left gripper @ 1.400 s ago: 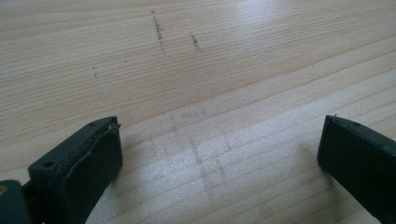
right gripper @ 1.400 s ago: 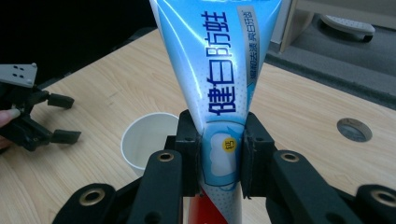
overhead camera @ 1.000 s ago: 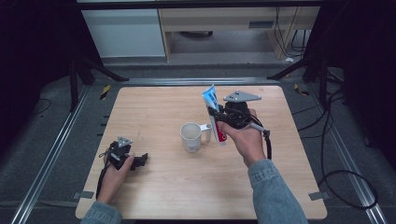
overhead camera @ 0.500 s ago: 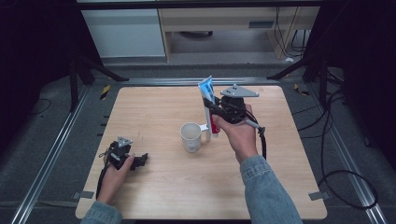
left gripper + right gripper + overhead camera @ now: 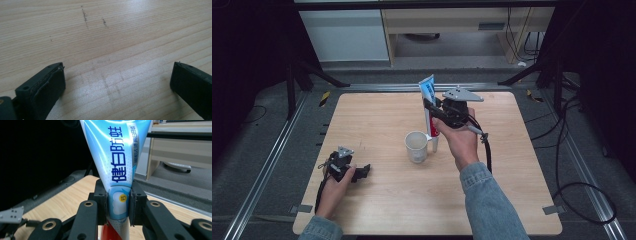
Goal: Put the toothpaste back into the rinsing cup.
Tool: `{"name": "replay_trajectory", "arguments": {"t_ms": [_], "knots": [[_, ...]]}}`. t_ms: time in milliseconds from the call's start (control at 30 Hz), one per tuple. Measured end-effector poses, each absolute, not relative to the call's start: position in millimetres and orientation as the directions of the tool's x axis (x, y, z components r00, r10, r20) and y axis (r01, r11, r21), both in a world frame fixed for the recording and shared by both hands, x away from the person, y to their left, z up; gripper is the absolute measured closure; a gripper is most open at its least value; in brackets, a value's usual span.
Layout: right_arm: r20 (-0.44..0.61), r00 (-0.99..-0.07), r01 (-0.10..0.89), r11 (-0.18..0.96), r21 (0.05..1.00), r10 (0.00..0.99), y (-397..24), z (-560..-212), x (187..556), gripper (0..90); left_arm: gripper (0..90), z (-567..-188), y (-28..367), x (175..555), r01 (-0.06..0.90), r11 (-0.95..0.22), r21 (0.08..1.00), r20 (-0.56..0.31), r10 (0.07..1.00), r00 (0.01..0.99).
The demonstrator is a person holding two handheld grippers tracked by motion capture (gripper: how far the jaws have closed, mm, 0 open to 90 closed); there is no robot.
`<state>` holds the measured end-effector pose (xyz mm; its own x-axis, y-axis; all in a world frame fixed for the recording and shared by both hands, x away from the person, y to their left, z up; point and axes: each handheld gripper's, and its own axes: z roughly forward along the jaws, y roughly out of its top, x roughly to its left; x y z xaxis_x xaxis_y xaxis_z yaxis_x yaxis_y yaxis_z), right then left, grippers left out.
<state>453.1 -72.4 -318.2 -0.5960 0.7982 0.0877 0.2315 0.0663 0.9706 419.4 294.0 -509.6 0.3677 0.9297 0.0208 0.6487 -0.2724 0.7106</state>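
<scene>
Nearest to us, at the counter's (image 5: pixel 377 200) front left, our left hand (image 5: pixel 332 186) holds the left tongs (image 5: pixel 360 173) low over the wood, pointing toward the right. In the left gripper view its 2 black jaws stand wide apart with bare, lightly scuffed wood grain between them, gripping nothing.

A little farther in, near the middle of the counter, we see a white cup (image 5: pixel 417 146) standing upright with its mouth open to the camera. Just beside it on the right hangs the white cap end of a toothpaste tube (image 5: pixel 428 107); from above we cannot tell whether the cap touches the cup or the counter.

The tube stands almost upright, cap down and flat crimped end up. Its lower part is red and its upper part blue and white. Our right hand (image 5: pixel 462 142), with a denim sleeve (image 5: pixel 489 205) behind it, grips the right tongs (image 5: pixel 432 111), which is clamped on the tube at about mid-length. In the right gripper view the 2 pads press the tube (image 5: pixel 119 170) from either side, just above the red band, and blue printed characters run up its face.

Beyond the counter's far edge we see a dark floor and pale cabinets (image 5: pixel 347 30).
</scene>
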Motion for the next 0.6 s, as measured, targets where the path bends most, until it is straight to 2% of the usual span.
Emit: {"name": "replay_trajectory", "arguments": {"t_ms": [600], "knots": [[0.102,-0.607,0.172,0.005,0.985,0.788,-42.6,-334.5,457.2,72.8,0.0,-509.7,293.8,419.3,0.65,-0.269,0.711,0.018,0.931,0.366]]}}
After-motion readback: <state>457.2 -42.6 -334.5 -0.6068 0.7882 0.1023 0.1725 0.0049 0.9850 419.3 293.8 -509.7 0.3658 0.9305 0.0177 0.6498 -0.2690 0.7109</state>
